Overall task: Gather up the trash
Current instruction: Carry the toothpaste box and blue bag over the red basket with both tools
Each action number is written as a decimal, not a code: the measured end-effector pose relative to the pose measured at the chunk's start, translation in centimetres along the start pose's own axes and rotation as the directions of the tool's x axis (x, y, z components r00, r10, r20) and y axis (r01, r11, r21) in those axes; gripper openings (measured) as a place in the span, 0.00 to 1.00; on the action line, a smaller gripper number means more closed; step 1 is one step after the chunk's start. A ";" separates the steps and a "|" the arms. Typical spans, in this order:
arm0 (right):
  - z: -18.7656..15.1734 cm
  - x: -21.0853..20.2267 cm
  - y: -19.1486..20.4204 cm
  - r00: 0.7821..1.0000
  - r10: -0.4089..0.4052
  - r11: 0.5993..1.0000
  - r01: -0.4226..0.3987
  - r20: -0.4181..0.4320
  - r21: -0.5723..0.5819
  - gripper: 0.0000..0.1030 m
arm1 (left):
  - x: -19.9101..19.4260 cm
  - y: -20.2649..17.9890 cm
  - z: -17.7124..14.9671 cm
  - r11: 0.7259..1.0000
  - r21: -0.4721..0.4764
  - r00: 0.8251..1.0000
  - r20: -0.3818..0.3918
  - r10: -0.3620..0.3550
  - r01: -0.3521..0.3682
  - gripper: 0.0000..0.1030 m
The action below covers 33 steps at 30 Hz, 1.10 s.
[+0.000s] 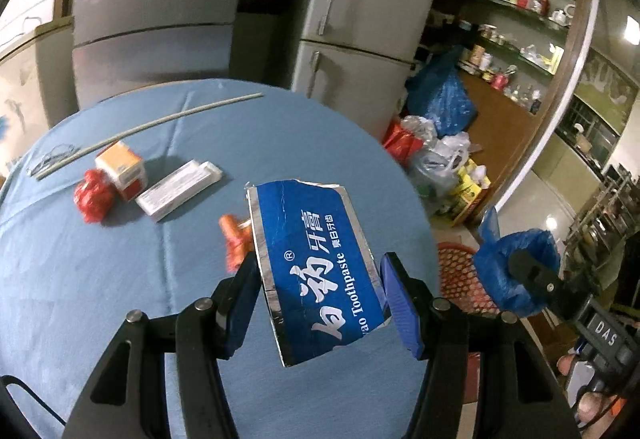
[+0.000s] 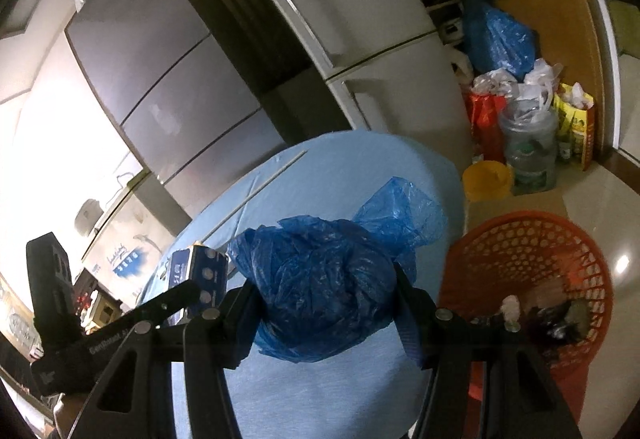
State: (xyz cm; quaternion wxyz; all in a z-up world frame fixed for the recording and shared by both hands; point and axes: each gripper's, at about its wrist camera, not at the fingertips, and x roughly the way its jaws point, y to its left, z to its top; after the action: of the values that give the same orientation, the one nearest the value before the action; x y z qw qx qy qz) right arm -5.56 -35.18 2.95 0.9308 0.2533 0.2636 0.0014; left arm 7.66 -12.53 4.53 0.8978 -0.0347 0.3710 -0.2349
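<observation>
Two handheld grippers carry trash above a round table (image 1: 100,279) covered in blue cloth. The left gripper (image 1: 320,303) is clamped on a torn blue toothpaste box (image 1: 316,267), its pads pressing the box's silver edges. The right gripper (image 2: 328,303) is clamped on a crumpled blue plastic bag (image 2: 320,287), jaws squeezed into its sides. The target appears to be the orange mesh basket (image 2: 532,251) on the floor off the table's edge, at about three o'clock from the bag in the right wrist view. To do this step well, carry each item fully over the basket's rim before letting go; the light bag may drift or cling to a pad, so release it low, and let the stiff box fall clear of the rim. The left wrist view alone shows what remains on the table, toward ten o'clock: a red crumpled wrapper (image 1: 94,199), an orange-and-white carton (image 1: 122,169), a flat white box (image 1: 178,187), a thin rod (image 1: 148,127) and an orange scrap (image 1: 236,239). Only the right wrist view looks into the basket, where some dark and pale trash already lies.
</observation>
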 end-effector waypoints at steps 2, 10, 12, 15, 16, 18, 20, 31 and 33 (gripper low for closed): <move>0.5 -0.9 -0.9 1.000 -0.008 1.000 0.008 0.021 0.014 0.60 | 0.1 -1.5 0.5 1.000 0.025 1.000 0.006 -0.018 0.017 0.60; 1.9 -4.2 -5.4 0.994 -0.058 0.994 0.049 0.093 0.097 0.60 | 1.1 -7.8 1.0 0.985 0.134 0.994 -0.018 -0.103 0.105 0.60; 1.9 -4.8 -6.4 0.992 -0.073 0.992 0.061 0.102 0.114 0.60 | 1.5 -9.3 1.0 0.980 0.157 0.992 -0.028 -0.123 0.126 0.60; 1.6 -5.8 -8.1 0.989 -0.102 0.988 0.087 0.108 0.129 0.60 | 1.8 -11.2 0.9 0.971 0.184 0.988 -0.036 -0.151 0.155 0.60; 1.6 -6.1 -8.6 0.988 -0.114 0.986 0.099 0.107 0.132 0.60 | 1.8 -11.8 0.8 0.968 0.193 0.987 -0.037 -0.154 0.159 0.60; 1.3 -6.6 -9.7 0.985 -0.136 0.982 0.120 0.102 0.148 0.60 | 2.0 -12.8 0.7 0.963 0.205 0.985 -0.040 -0.170 0.174 0.60; 1.0 -7.0 -10.8 0.982 -0.163 0.976 0.147 0.094 0.158 0.60 | 2.2 -13.3 0.5 0.959 0.212 0.983 -0.044 -0.180 0.185 0.60; 0.4 -5.6 -16.3 0.964 -0.266 0.946 0.262 -0.002 0.190 0.60 | 3.4 -15.7 -0.6 0.939 0.257 0.973 -0.090 -0.211 0.228 0.60; 0.4 -4.6 -16.7 0.962 -0.271 0.947 0.272 -0.031 0.169 0.60 | 3.6 -15.5 -0.7 0.941 0.251 0.973 -0.096 -0.208 0.226 0.60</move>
State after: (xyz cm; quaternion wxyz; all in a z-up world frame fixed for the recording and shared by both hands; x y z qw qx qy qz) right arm -11.46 -50.54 -2.35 0.8958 0.2940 0.2984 -0.1487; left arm 3.29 -27.80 5.35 0.8501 0.0510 0.3611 -0.3800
